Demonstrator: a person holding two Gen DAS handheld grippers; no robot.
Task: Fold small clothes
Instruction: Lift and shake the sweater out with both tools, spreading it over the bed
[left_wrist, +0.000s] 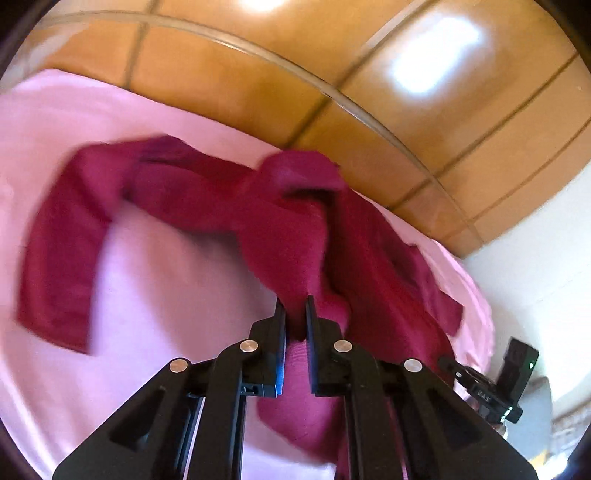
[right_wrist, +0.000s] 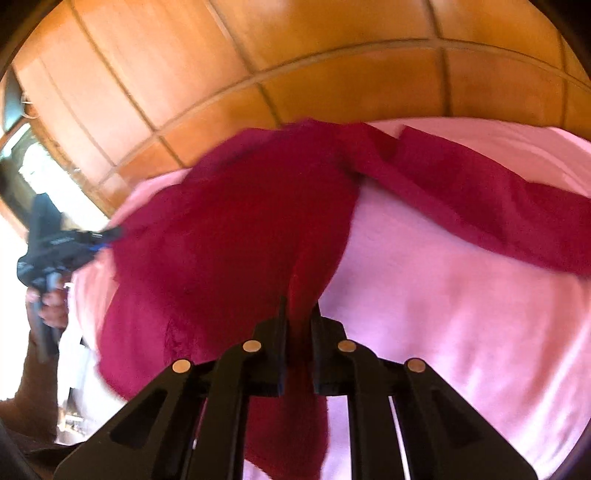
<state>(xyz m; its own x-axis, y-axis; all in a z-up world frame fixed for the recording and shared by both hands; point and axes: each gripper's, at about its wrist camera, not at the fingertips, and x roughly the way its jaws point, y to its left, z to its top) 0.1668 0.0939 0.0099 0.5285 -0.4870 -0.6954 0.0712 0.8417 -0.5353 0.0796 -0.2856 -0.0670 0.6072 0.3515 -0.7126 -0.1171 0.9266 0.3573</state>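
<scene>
I have both claws pinching the same magenta garment (left_wrist: 207, 206). In the left wrist view my left claw (left_wrist: 295, 314) is pressed together on a bunched fold at lower centre, cloth showing between the fingers. In the right wrist view my right claw (right_wrist: 298, 314) is likewise clamped on a ridge of the fabric at lower centre.

The garment lies crumpled on a pink sheet (left_wrist: 155, 288), a long sleeve trailing to the left of the left view and to the upper right of the right view, its body heaped near the far edge by the tiled floor (left_wrist: 240, 74).

I judge the folding barely begun: nothing is laid flat yet, no crease is made. Spreading it out, then folding sleeves and body, all remains.
</scene>
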